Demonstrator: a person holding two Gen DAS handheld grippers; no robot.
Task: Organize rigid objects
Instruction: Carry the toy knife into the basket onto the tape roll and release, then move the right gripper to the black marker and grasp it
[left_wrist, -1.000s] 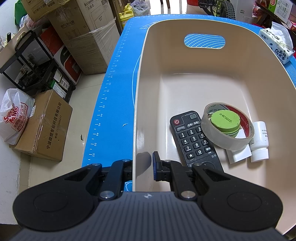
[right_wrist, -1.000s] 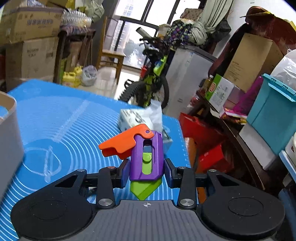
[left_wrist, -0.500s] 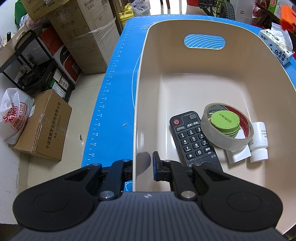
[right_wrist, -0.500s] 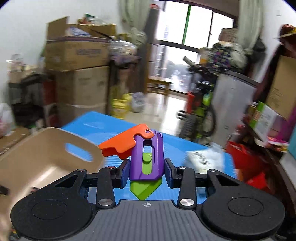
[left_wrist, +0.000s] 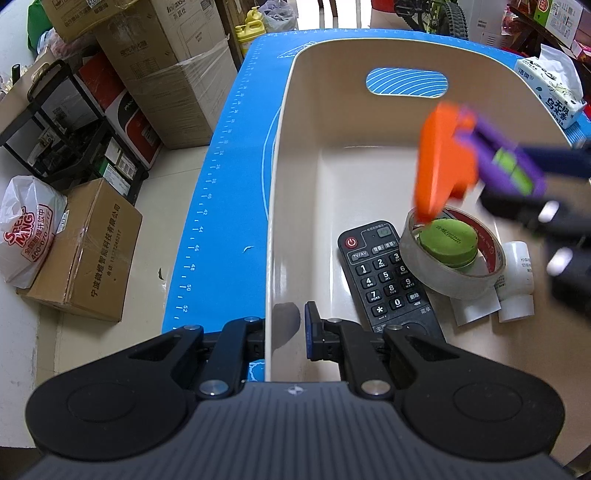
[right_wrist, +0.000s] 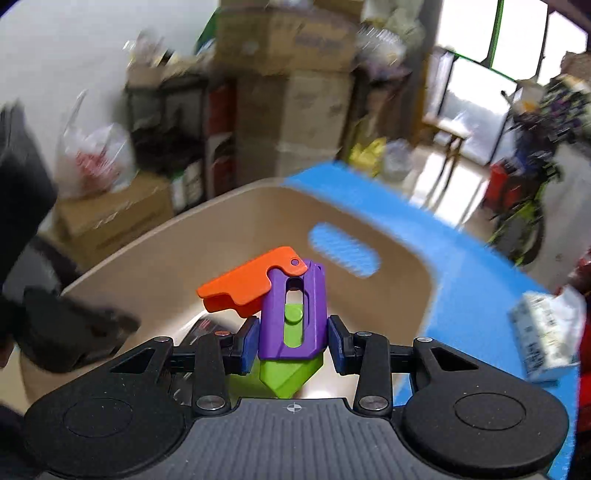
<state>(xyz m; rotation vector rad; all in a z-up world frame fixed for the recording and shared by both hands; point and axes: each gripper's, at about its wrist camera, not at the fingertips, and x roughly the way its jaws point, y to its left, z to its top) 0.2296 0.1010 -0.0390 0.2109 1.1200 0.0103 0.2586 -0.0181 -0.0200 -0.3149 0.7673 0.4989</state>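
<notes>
My right gripper (right_wrist: 291, 341) is shut on a purple, orange and green toy knife (right_wrist: 291, 314). It holds the toy above the inside of the beige bin (right_wrist: 147, 254). In the left wrist view the toy (left_wrist: 472, 158) hangs blurred over the bin's right half. My left gripper (left_wrist: 282, 332) is shut on the bin's near left wall (left_wrist: 275, 258). Inside the bin lie a black remote (left_wrist: 384, 273), a tape roll (left_wrist: 458, 273) with a green round lid (left_wrist: 448, 242) in it, and a white bottle (left_wrist: 517, 280).
The bin stands on a blue mat (left_wrist: 221, 184). A tissue pack (left_wrist: 550, 92) lies on the mat beyond the bin's right side. Cardboard boxes (left_wrist: 85, 251) and a black rack (left_wrist: 55, 129) stand on the floor to the left.
My right gripper has swung left with the toy knife, from over the mat to above the bin's inside. The left gripper has not moved.
</notes>
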